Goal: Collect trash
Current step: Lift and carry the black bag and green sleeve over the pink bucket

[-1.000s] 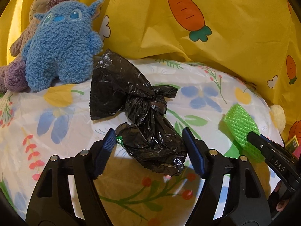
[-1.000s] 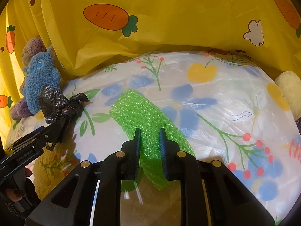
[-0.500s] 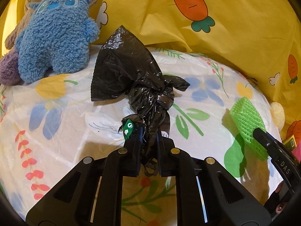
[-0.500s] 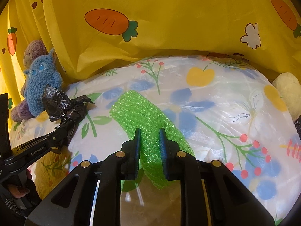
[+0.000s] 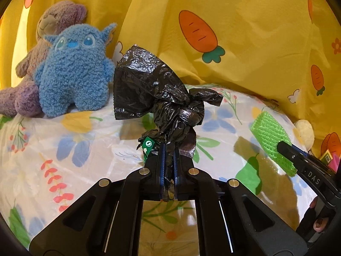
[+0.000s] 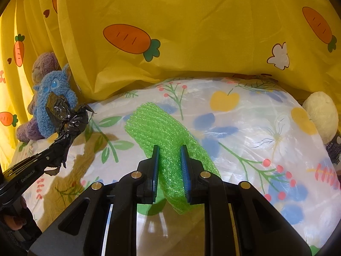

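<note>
Both pieces of trash are in hand above the floral-covered counter (image 6: 245, 115): the left tool (image 5: 168, 166) pinches a knotted black plastic bag (image 5: 157, 93), the right tool (image 6: 169, 170) a green foam net (image 6: 162, 132). No bin is in view, so disposal appears to remain.

I am working in a home, by every sign a child's bedroom or play corner. A yellow curtain (image 6: 191, 17) printed with orange carrots and small white flowers hangs in folds across the far side. In front of me lies a soft, rounded surface under a glossy floral cover (image 6: 255, 132) with blue and yellow blooms. At far left a blue plush monster (image 5: 74, 74) leans against a purple plush bear (image 5: 53, 19). A pale cream plush toy (image 6: 321, 115) rests at the right edge.
</note>
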`<control>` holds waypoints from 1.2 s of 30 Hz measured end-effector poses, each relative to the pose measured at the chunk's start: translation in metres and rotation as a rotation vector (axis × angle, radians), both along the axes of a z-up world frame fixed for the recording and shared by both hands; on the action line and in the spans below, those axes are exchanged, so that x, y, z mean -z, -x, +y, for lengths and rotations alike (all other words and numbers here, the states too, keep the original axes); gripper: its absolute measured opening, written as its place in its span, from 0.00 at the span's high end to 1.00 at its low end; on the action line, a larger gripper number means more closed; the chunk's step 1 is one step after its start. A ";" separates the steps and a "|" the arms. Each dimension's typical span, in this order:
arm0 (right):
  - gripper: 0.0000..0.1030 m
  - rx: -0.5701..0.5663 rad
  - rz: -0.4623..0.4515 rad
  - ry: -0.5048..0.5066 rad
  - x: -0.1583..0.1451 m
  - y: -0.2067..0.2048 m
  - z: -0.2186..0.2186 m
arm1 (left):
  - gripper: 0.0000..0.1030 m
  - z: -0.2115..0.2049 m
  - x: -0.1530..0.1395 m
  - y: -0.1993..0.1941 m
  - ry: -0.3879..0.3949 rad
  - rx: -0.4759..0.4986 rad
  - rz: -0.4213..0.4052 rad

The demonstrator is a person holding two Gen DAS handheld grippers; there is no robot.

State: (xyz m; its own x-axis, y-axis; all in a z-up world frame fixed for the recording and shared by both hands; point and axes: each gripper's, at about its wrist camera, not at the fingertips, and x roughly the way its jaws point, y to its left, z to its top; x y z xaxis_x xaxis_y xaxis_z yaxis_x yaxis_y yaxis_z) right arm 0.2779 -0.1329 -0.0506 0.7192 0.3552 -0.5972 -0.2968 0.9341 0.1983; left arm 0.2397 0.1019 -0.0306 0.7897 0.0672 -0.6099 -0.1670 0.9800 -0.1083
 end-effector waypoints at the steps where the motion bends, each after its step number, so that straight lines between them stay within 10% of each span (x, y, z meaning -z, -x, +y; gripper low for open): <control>1: 0.80 -0.003 -0.014 0.000 -0.005 0.005 0.000 | 0.94 -0.002 -0.005 0.004 -0.008 0.003 -0.014; 21: 0.80 0.040 -0.197 -0.029 -0.057 0.139 -0.053 | 0.94 -0.092 -0.043 0.091 -0.040 0.165 -0.148; 36: 0.80 0.329 -0.291 -0.034 -0.073 0.197 -0.165 | 0.94 -0.229 -0.057 0.098 -0.036 0.471 -0.167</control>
